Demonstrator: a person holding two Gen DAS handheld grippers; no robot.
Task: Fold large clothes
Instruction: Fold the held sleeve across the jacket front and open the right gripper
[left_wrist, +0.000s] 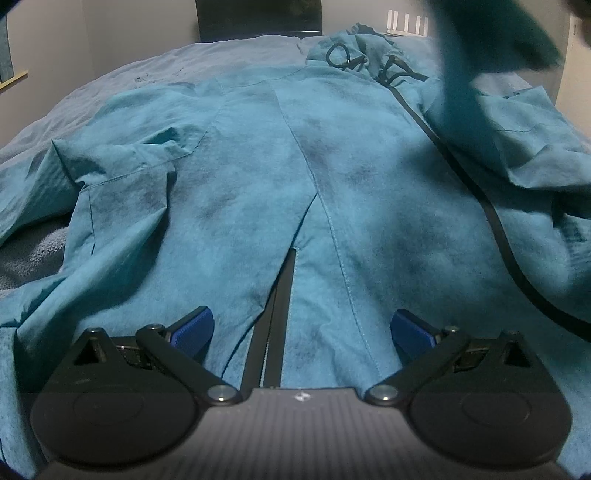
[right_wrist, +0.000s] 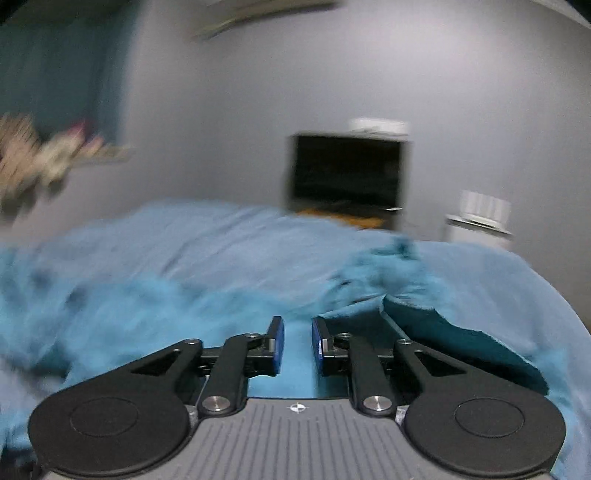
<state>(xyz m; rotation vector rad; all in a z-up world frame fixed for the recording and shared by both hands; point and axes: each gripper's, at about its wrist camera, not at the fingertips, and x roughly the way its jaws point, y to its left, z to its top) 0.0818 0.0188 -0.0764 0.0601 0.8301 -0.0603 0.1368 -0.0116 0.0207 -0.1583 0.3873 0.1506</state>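
Note:
A large teal hooded jacket (left_wrist: 258, 177) lies spread front-up on a bed, with its black front zipper (left_wrist: 491, 218) running down the right and its hood (left_wrist: 354, 48) at the far end. My left gripper (left_wrist: 301, 332) is wide open low over the jacket's bottom hem, beside a black pocket zipper (left_wrist: 273, 317). A dark teal piece of fabric (left_wrist: 476, 55) hangs blurred at the upper right. In the blurred right wrist view, my right gripper (right_wrist: 297, 345) has its jaws close together with a narrow gap, above the jacket (right_wrist: 155, 310). Whether it holds cloth is unclear.
The bed has a pale blue-grey cover (left_wrist: 147, 70) that also shows in the right wrist view (right_wrist: 221, 229). A dark screen (right_wrist: 347, 170) stands against the far wall. A white unit (right_wrist: 480, 218) stands at the right. Blurred shelf items (right_wrist: 48, 155) hang at the left wall.

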